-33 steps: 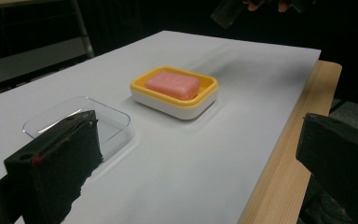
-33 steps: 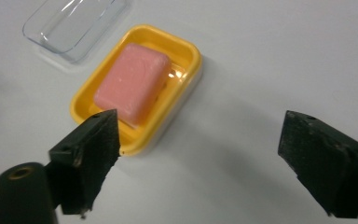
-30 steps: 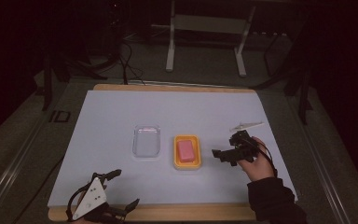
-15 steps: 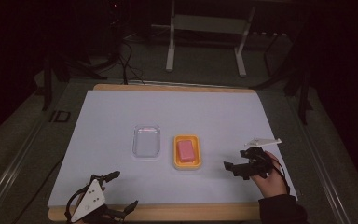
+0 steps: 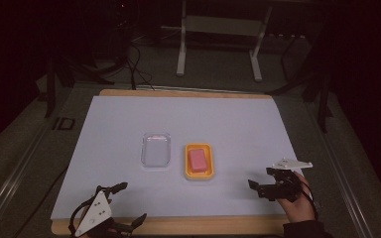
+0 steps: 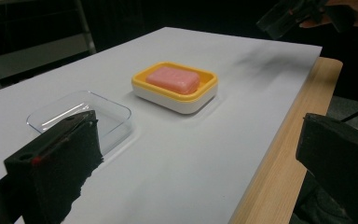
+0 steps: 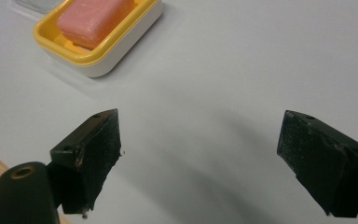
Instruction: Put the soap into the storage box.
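A pink soap bar [image 5: 197,159] lies in a yellow soap dish [image 5: 199,174] at the middle of the white table sheet. A clear plastic tray [image 5: 156,150] sits empty just left of it. My right gripper [image 5: 262,178] is held low over the sheet to the right of the dish and nearer the front, open and empty. In the right gripper view the soap [image 7: 95,21] and dish [image 7: 116,51] lie ahead to the upper left of the open jaws [image 7: 207,154]. My left gripper [image 5: 131,202] rests open at the front left edge, with the tray [image 6: 81,112] and dish [image 6: 177,100] beyond it.
The white sheet [image 5: 228,124] covers a wooden table whose edge [image 6: 279,154] runs along the front. A metal stand [image 5: 218,29] and cables lie on the dark floor behind the table. The right gripper [image 6: 298,14] appears blurred at the top right of the left gripper view.
My right gripper has drawn back from beside the dish toward the table's front right, staying open. The left gripper, tray and dish have not moved.
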Available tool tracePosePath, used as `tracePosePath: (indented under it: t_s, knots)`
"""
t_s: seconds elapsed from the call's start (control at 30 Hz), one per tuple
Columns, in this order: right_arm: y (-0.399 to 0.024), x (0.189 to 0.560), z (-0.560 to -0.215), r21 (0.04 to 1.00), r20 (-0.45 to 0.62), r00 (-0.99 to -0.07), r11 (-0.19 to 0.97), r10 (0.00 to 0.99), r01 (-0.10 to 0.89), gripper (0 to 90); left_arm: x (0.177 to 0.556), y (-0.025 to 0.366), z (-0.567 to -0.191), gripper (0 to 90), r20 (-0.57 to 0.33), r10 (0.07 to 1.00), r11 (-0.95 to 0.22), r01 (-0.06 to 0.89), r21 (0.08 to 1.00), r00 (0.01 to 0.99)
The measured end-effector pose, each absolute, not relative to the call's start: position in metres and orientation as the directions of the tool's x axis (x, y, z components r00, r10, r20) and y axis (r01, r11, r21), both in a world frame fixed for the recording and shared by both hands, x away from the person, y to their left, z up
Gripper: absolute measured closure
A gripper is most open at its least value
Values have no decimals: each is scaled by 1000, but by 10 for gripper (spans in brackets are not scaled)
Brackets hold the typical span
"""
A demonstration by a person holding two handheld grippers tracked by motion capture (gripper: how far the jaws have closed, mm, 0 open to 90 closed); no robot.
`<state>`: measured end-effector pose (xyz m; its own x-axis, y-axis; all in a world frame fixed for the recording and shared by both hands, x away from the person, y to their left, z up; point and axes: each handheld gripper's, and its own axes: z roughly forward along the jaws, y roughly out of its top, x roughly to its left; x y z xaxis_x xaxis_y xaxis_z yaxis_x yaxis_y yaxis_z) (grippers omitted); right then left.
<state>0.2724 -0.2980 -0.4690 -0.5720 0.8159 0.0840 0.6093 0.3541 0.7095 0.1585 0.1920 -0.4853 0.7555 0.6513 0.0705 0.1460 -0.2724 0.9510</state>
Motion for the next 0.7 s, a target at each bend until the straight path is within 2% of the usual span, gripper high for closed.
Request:
tracePosePath:
  t_s: [0.13, 0.37, 0.7]
  knots:
    - [-304, 266, -472, 710, 37, -567, 378, 823, 594, 131, 158, 191, -485, 3, 70, 649, -274, 147, 950, 758]
    - [-313, 269, -480, 704, 65, -549, 351, 834, 618, 133, 159, 190, -486, 3, 68, 642, -278, 149, 949, 764]
    - [-309, 273, -486, 683, 54, -571, 387, 819, 620, 134, 159, 192, -485, 3, 61, 646, -268, 150, 952, 761]
